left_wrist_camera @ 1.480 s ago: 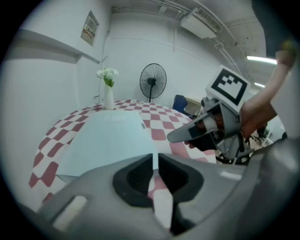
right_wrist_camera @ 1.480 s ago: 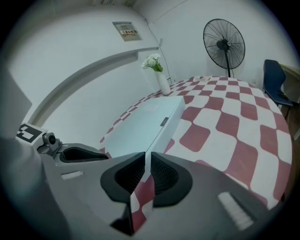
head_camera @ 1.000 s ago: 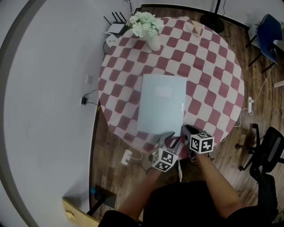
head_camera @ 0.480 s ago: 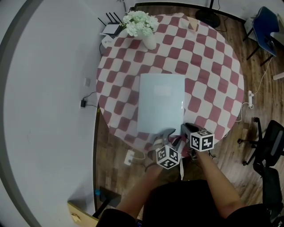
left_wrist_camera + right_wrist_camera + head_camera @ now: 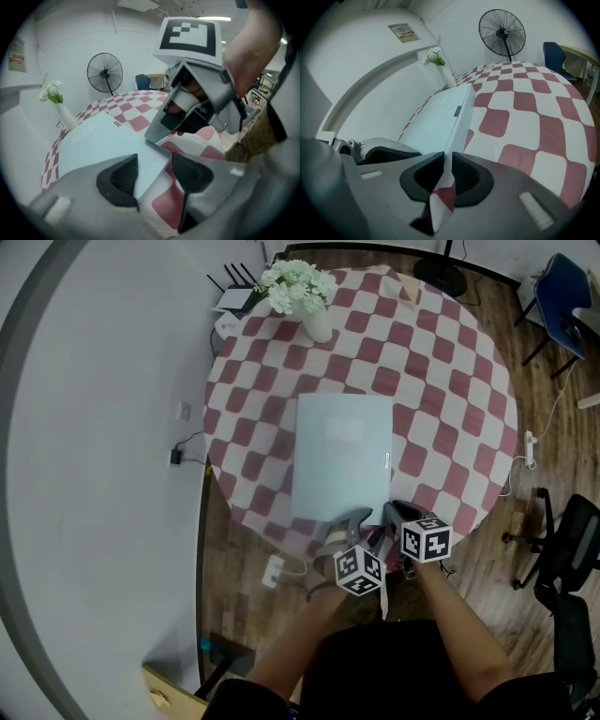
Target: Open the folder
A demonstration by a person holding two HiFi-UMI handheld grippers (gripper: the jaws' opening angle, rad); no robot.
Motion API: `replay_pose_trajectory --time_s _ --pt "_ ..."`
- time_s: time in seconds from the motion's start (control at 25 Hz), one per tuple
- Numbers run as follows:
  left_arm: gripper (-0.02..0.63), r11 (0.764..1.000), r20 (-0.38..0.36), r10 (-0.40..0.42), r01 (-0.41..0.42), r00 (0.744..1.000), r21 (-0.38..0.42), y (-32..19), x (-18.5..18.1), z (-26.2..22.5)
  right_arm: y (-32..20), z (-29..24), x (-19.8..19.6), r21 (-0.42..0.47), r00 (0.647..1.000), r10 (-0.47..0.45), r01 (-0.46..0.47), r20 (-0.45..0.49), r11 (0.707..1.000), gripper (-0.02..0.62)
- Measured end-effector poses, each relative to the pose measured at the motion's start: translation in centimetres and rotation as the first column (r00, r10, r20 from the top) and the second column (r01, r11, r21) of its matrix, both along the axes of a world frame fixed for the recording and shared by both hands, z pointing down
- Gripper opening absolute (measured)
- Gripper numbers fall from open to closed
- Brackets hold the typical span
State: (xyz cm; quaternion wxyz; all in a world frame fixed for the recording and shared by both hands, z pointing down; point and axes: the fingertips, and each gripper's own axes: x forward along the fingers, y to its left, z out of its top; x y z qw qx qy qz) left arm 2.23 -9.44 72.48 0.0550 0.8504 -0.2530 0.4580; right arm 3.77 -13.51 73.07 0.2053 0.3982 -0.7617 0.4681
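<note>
Opening left hand-held gripper (image 5: 154, 162) around folder (image 5: 101, 140)

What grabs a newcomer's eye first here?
The pale blue folder lying closed on the red-checked round table, with white flowers at the far edge. At the folder's near edge the right claw is clamped on it, while the left claw is opening its jaws around the corner.

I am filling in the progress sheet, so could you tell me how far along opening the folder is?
Done: nothing; the folder lies closed and flat. In hand: the left gripper has its near corner between opening jaws, not pressing it; the right gripper pinches what looks like a tablecloth fold beside it. Remaining: grip the cover and lift it.
</note>
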Motion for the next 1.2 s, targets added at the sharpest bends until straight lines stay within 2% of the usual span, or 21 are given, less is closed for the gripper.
replay_pose_trajectory --time_s 0.08,0.2,0.36,0.52,0.76,0.88,1.08,1.2 --pt "0.241 1.0 0.015 0.005 -0.006 1.0 0.02 -0.2 0.0 0.0 0.4 0.4 0.2 -0.026 1.0 -0.001 0.0 -0.015 1.0 0.022" --pt "0.252 1.0 0.026 0.005 -0.005 1.0 0.028 -0.3 -0.1 0.2 0.9 1.0 0.1 -0.054 1.0 0.013 -0.013 0.003 0.998 0.018" --pt "0.255 1.0 0.027 0.009 -0.01 1.0 0.021 -0.4 0.0 0.2 0.3 0.2 0.5 -0.037 0.997 0.056 -0.054 0.048 0.998 0.044" --pt "0.259 1.0 0.026 0.006 -0.006 1.0 0.025 -0.4 -0.1 0.2 0.6 -0.1 -0.1 -0.086 0.993 0.056 -0.047 0.104 0.995 0.06" --pt "0.264 0.999 0.043 0.015 -0.016 0.999 0.035 -0.8 0.1 0.4 0.7 0.4 -0.1 -0.088 0.995 0.04 -0.032 0.092 0.996 0.081" --pt "0.264 0.999 0.041 0.018 -0.019 0.999 0.033 -0.8 -0.1 0.4 0.7 0.4 -0.1 -0.122 0.993 0.056 -0.043 0.108 0.992 0.083" --pt "0.246 0.999 0.053 0.032 -0.033 0.998 0.025 -0.7 0.0 0.1 0.7 0.3 -0.1 -0.141 0.994 0.05 -0.035 0.1 0.989 0.081" --pt "0.2 0.999 0.036 0.043 -0.044 0.998 0.025 -0.2 0.2 -0.3 0.7 0.4 -0.2 -0.124 0.996 0.023 -0.012 0.082 0.992 0.08"
